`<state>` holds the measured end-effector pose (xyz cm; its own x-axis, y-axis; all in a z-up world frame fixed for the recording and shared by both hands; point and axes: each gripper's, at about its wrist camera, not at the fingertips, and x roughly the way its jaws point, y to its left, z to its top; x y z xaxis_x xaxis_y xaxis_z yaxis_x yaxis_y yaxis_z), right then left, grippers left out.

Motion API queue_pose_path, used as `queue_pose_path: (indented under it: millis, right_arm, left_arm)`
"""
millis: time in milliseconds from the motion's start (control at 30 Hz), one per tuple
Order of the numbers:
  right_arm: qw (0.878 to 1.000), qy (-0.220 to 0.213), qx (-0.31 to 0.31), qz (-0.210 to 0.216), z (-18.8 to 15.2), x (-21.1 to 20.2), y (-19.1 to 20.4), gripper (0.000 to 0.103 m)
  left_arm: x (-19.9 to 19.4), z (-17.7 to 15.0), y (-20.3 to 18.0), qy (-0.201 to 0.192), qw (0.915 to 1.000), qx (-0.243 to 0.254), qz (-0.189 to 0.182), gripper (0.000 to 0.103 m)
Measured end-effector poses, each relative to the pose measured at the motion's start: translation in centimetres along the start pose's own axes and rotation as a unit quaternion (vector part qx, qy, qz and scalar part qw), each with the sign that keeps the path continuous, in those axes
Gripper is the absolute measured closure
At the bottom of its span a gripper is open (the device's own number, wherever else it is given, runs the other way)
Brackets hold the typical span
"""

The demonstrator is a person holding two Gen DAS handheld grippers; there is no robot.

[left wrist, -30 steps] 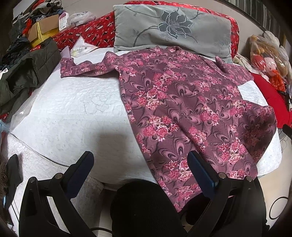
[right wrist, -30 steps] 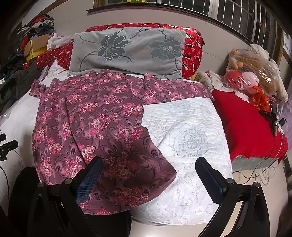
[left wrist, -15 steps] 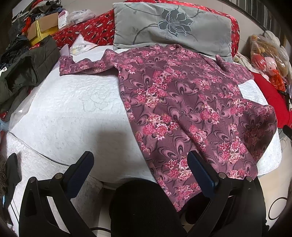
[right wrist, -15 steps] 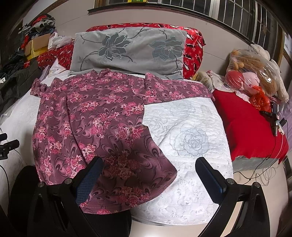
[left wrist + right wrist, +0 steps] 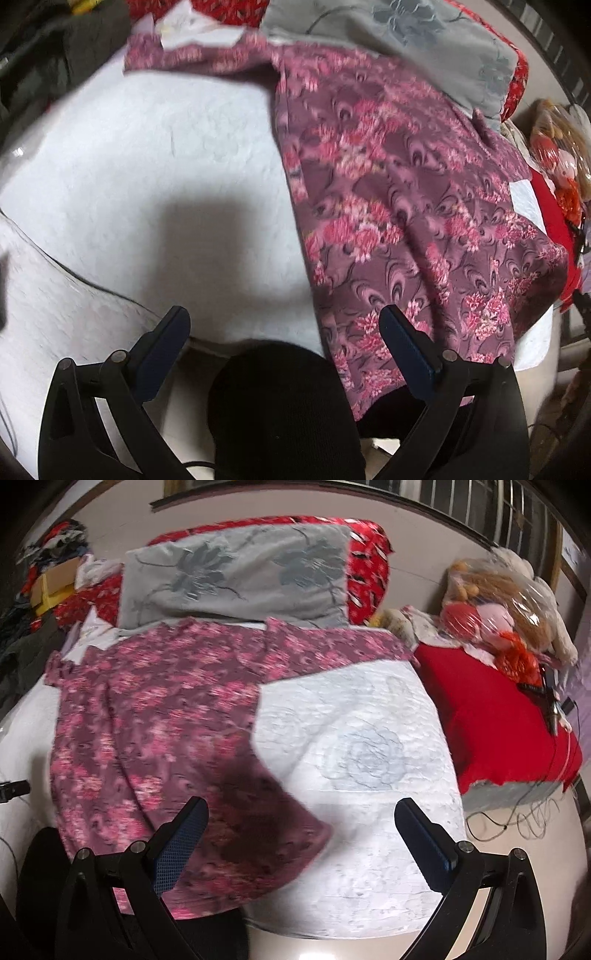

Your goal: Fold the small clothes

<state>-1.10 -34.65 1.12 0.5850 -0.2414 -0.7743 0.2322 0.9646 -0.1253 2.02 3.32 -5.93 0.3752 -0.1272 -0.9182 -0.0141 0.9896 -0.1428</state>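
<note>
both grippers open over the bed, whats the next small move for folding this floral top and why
Probably lower the left hand-held gripper onto the near hem of the floral top and close on it. The top lies spread flat on the white quilt, sleeves out, hem hanging over the near edge, and neither it nor the right hand-held gripper holds any cloth yet.

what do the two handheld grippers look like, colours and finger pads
Both match. The left gripper and right gripper each have glossy black plastic linkage arms with silver pivot rivets, ending in two flat dark blue fingers with a fine grid-textured pad face.
</note>
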Motion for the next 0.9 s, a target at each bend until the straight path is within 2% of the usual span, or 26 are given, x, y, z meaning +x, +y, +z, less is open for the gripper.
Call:
queue_pose_path:
  millis: [200,367,400,433,467,500,533,567,633,733,800,900]
  right_arm:
    - [0.999,0.041,-0.011,0.014,-1.0,3.6,-1.1,0.002]
    - [0.997,0.059,-0.044,0.029,-1.7,6.0,-0.1,0.003]
    - [0.996,0.062,-0.05,0.034,-1.7,6.4,0.2,0.003]
    - [0.996,0.064,-0.056,0.039,-1.7,6.7,0.5,0.005]
    - [0.995,0.067,-0.064,0.045,-1.6,7.1,0.8,0.011]
    - [0.993,0.073,-0.074,0.057,-1.5,7.3,1.2,0.016]
    - [0.99,0.083,-0.083,0.074,-1.5,7.5,1.6,0.036]
    - [0.988,0.09,-0.087,0.087,-1.4,7.7,1.8,0.065]
    - [0.983,0.103,-0.089,0.121,-1.2,7.5,2.2,0.097]
    - [0.979,0.078,-0.07,0.176,-0.5,4.9,2.6,0.097]
    - [0.972,0.054,-0.041,0.225,0.2,1.9,2.1,0.097]
    - [0.957,0.014,0.002,0.29,1.2,-2.7,1.1,0.098]
  left_arm:
    - [3.3,-0.2,-2.4,0.068,0.997,0.023,-0.028,0.001]
    - [6.5,-0.3,-3.8,0.128,0.9903,0.007,-0.054,0.001]
    - [7.0,-0.4,-4.1,0.14,0.9877,0.002,-0.068,0.01]
    - [7.7,-0.6,-4.4,0.157,0.984,-0.003,-0.085,0.03]
    - [8.2,-0.8,-4.6,0.173,0.98,-0.008,-0.098,0.039]
    - [8.3,-0.9,-4.6,0.175,0.9794,-0.012,-0.101,0.043]
    - [8.1,-0.9,-4.5,0.169,0.9798,-0.014,-0.106,0.051]
    - [7.8,-0.9,-4.5,0.165,0.9799,-0.013,-0.111,0.058]
    - [6.6,-0.8,-3.7,0.156,0.9785,-0.014,-0.134,0.099]
    - [3.3,0.1,-2.3,0.127,0.9721,-0.041,-0.193,0.1]
    - [-0.2,1.0,-1.8,0.094,0.9715,-0.041,-0.214,0.1]
    - [-4.5,2.2,-0.6,0.058,0.9665,-0.05,-0.245,0.1]
